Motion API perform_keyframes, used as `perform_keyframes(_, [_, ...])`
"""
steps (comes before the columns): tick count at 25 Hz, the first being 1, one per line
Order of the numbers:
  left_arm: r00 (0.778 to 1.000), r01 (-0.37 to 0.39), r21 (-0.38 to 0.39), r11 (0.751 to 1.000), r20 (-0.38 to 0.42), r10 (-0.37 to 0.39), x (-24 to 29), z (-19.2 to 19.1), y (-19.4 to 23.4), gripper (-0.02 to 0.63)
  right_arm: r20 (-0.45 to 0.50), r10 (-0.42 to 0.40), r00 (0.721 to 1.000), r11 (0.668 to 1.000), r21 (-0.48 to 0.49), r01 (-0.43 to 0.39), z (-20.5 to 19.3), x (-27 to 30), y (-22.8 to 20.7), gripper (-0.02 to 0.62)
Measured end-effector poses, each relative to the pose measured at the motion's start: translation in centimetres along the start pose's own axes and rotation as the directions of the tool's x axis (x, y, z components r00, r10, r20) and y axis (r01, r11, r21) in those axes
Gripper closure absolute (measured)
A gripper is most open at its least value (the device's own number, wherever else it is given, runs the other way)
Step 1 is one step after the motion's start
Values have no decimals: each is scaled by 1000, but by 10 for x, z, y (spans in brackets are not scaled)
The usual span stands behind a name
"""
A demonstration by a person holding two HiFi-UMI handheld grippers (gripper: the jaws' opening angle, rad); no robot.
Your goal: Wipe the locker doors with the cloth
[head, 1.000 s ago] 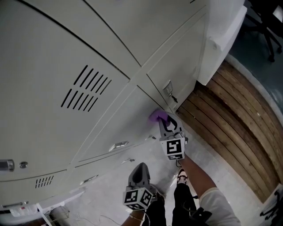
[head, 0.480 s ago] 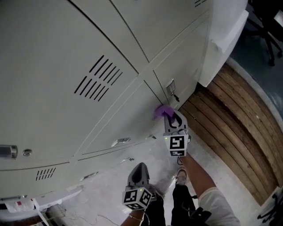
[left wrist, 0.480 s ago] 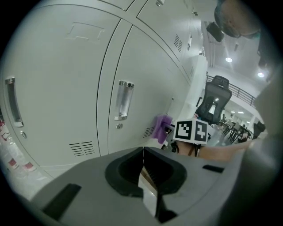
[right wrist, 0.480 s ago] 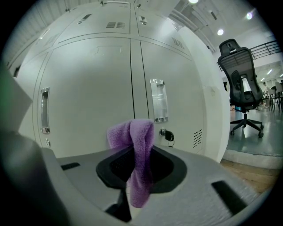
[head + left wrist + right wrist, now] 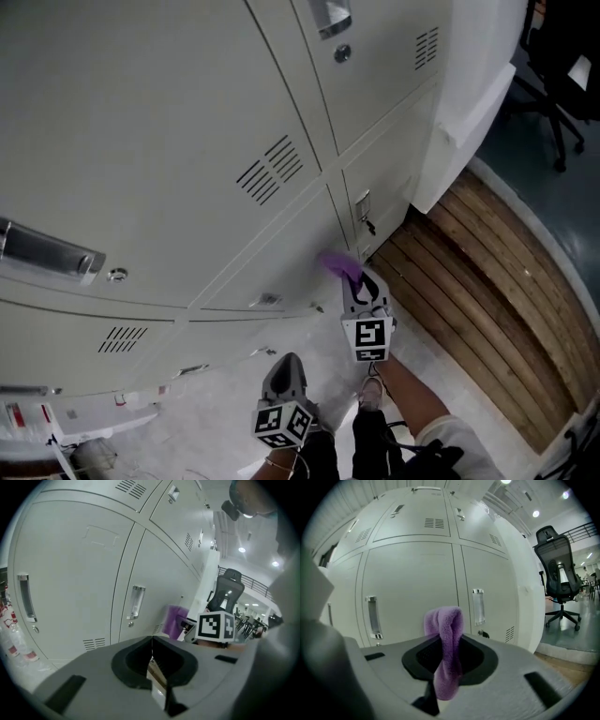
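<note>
There are two hand-held grippers and one purple fleece cloth [image 5: 339,263]. The right gripper [image 5: 361,283] is held forward on a bare forearm [image 5: 417,389] that reaches in from the lower right. Its jaws point at the bank of grey metal locker doors [image 5: 187,141], with its marker cube toward the person. The left gripper [image 5: 289,362] is lower and nearer the person, to the left of the right one and well apart from it, also aimed at the lockers.

In the right gripper view the right gripper [image 5: 449,640] is clamped on the cloth [image 5: 446,658]. The cloth is a folded strip whose long axis runs up and down between the jaws. Its rounded top stands above the jaw tips and its other end hangs toward the camera. Straight ahead are two lower doors, each with one recessed metal handle [image 5: 478,606].

In the head view the cloth's free end points away from the person, at the lower door just left of a keyed lock [image 5: 364,214]. Whether it touches the door cannot be told.

In the left gripper view the left gripper [image 5: 152,641] has its jaws pressed together with nothing between them. The cloth [image 5: 175,620] shows to the far right of it, just beside a door.

One black office chair [image 5: 555,569] stands to the right, beyond a strip of brown wooden floor planks [image 5: 487,272].
</note>
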State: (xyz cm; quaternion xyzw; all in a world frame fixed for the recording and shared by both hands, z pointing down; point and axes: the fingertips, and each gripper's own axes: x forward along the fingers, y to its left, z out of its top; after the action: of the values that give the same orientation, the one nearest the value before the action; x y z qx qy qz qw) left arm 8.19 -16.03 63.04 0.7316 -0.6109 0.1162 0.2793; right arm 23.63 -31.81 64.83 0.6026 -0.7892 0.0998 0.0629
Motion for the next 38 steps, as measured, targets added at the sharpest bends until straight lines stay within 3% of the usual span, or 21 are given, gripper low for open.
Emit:
perform_keyframes(9, [995, -1, 26, 1000, 100, -1, -64, 49, 11, 598, -55, 41, 998, 999, -18, -42, 46, -77, 55, 531])
perform_keyframes(18, [974, 12, 61, 998, 225, -26, -135, 128, 21, 598, -65, -106, 992, 991, 77, 111, 116, -146, 70, 531])
perform_keyframes(25, [952, 62, 66, 996, 297, -79, -183, 174, 18, 599, -56, -94, 994, 994, 58, 97, 166, -184, 109, 531])
perform_keyframes(29, [942, 45, 65, 997, 330, -64, -208, 189, 25, 598, -67, -81, 994, 994, 70, 86, 182, -209, 130, 531])
perform_keyframes(33, [917, 21, 85, 996, 395, -53, -220, 222, 35, 598, -23, -65, 998, 997, 29, 66, 216, -208, 149, 531])
perform_keyframes(38, [906, 1, 87, 996, 421, -38, -228, 237, 51, 598, -2, -66, 998, 998, 16, 67, 234, -206, 167, 531])
